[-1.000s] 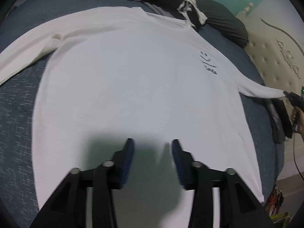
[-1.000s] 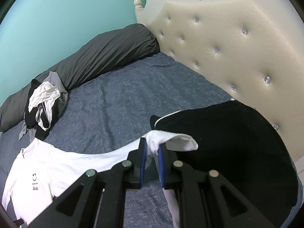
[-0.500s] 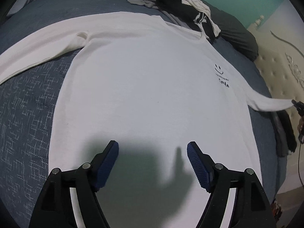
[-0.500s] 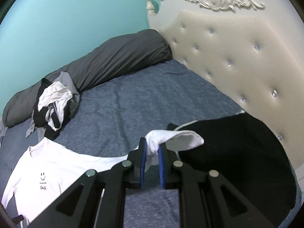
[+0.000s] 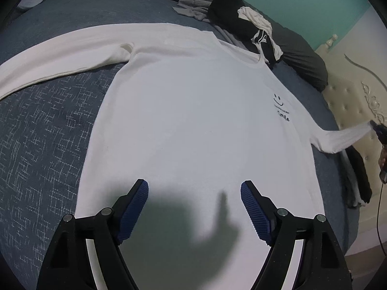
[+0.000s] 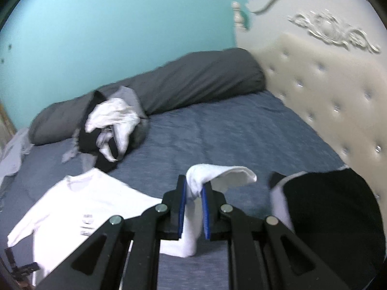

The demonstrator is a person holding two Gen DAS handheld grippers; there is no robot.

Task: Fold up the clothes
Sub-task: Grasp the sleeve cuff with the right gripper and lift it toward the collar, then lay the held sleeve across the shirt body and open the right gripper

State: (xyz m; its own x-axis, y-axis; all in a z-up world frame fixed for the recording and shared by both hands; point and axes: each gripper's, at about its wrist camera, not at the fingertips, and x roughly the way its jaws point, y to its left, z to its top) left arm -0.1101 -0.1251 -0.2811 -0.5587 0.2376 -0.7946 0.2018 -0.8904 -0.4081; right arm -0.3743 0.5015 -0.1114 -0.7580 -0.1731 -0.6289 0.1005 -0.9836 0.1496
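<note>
A white long-sleeved shirt [image 5: 193, 111] with a small smiley print lies flat, front up, on the blue bed [image 5: 46, 130]. My left gripper [image 5: 194, 194] hovers open above its lower body, holding nothing. The shirt's left sleeve [image 5: 60, 53] stretches out across the bed. My right gripper [image 6: 194, 188] is shut on the cuff of the other sleeve [image 6: 217, 172], lifted off the bed; the cuff flops over the fingertips. In the left wrist view that gripper [image 5: 378, 130] shows at the far right edge, holding the sleeve end [image 5: 348, 136].
A heap of black, white and grey clothes [image 5: 244, 29] lies beyond the shirt's collar, against a dark grey bolster [image 6: 169, 84]. A black garment [image 6: 333, 207] lies by the tufted cream headboard [image 6: 326, 91]. A teal wall stands behind the bed.
My left gripper's fingers spread wide apart and it drew back from the shirt. My right gripper rose and swung left with the sleeve cuff held in it.
</note>
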